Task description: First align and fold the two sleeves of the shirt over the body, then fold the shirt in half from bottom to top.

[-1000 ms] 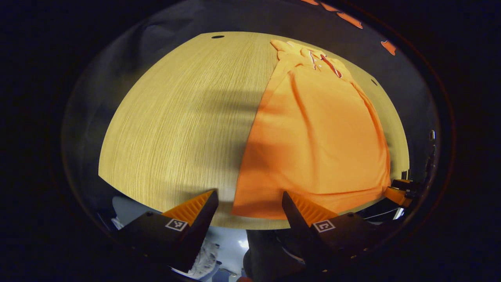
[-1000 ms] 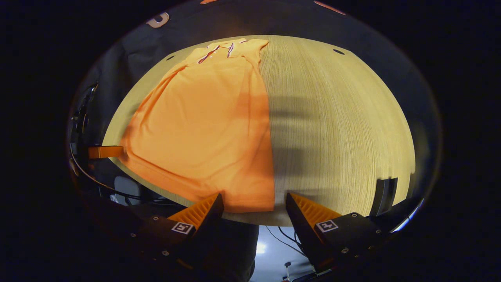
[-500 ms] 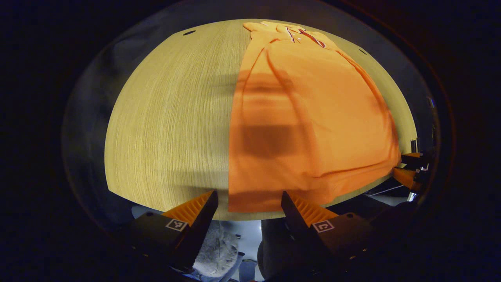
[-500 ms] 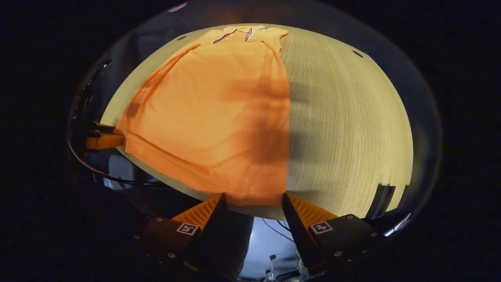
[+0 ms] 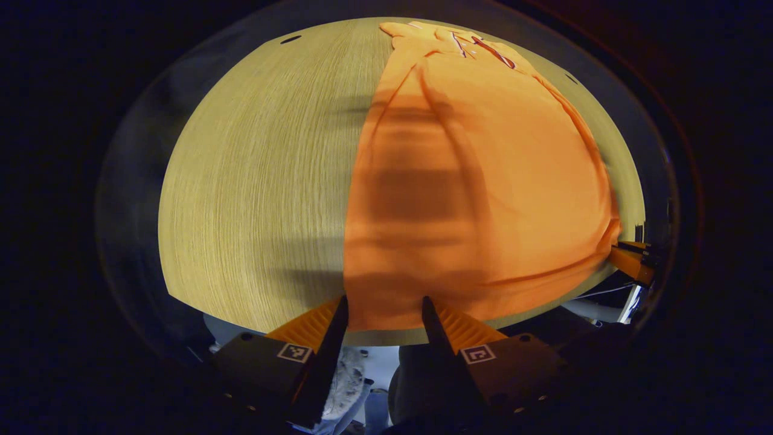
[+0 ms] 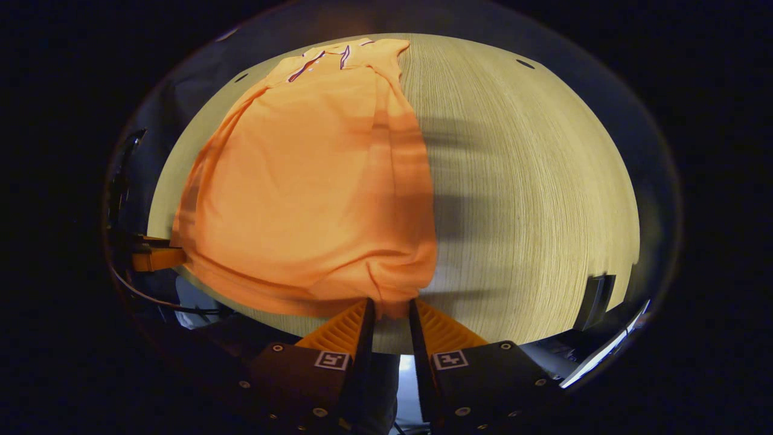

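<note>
Wooden table [image 5: 253,181], orange shirt [image 5: 483,181] across

An orange polo shirt [image 5: 483,181] lies flat and face up on a light wood worktop [image 5: 259,181], collar at the far end and hem at the near edge. The collar [image 6: 338,54] has dark and white trim along its open placket. Both sleeves are folded in over the body, giving the shirt a long, narrow outline with straight side edges. Soft creases run lengthwise down the fabric. At one near hem corner [image 6: 395,290] the cloth is bunched and gathered into folds, lifted slightly off the worktop.
</note>
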Demonstrator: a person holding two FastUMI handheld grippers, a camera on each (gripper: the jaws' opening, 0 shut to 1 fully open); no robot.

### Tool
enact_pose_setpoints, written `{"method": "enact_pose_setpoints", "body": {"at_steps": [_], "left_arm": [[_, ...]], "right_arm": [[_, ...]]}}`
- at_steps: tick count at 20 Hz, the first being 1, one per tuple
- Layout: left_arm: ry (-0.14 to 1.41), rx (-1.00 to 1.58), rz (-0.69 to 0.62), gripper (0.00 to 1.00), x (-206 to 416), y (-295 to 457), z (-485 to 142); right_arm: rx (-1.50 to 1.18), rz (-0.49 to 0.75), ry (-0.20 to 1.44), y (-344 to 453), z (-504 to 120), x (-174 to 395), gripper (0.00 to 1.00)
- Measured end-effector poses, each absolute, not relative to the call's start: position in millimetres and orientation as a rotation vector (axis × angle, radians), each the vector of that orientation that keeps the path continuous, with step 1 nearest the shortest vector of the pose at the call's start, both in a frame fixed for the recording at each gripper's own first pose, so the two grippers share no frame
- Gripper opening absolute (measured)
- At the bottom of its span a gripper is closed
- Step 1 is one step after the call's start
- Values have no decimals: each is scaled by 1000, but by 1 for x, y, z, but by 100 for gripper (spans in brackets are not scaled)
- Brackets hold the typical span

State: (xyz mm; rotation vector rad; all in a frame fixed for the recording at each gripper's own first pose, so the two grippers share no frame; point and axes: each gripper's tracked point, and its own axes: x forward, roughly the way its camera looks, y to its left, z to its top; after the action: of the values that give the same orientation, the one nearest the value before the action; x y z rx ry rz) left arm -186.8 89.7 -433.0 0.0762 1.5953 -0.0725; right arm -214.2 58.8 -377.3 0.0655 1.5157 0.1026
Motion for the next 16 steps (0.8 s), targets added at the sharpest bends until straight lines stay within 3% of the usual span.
{"method": "enact_pose_setpoints", "body": {"at_steps": [1, 2, 3, 5, 6, 7, 12, 16], "left_arm": [[1588, 62, -74, 51, -184, 88, -433], [1580, 37, -66, 37, -181, 87, -434], [1584, 21, -62, 12, -182, 86, -434], [1571, -3, -104, 13, -179, 83, -433], [1543, -49, -101, 12, -178, 79, -435], [1539, -70, -102, 1, -175, 77, -436], [1487, -115, -149, 2, -149, 61, -428], [1480, -85, -147, 1, -132, 62, -434]], "right_arm": [[66, 104, 1500, 61, -378, -210, 33], [84, 89, 1468, 63, -378, -204, 24], [105, 89, 1457, 66, -379, -202, 13], [145, 86, 1439, 68, -378, -199, 11], [175, 78, 1424, 69, -376, -196, 1], [195, 94, 1440, 75, -380, -199, 4], [226, 31, 1347, 63, -364, -171, 3], [163, 10, 1401, 50, -375, -173, 1]]}}
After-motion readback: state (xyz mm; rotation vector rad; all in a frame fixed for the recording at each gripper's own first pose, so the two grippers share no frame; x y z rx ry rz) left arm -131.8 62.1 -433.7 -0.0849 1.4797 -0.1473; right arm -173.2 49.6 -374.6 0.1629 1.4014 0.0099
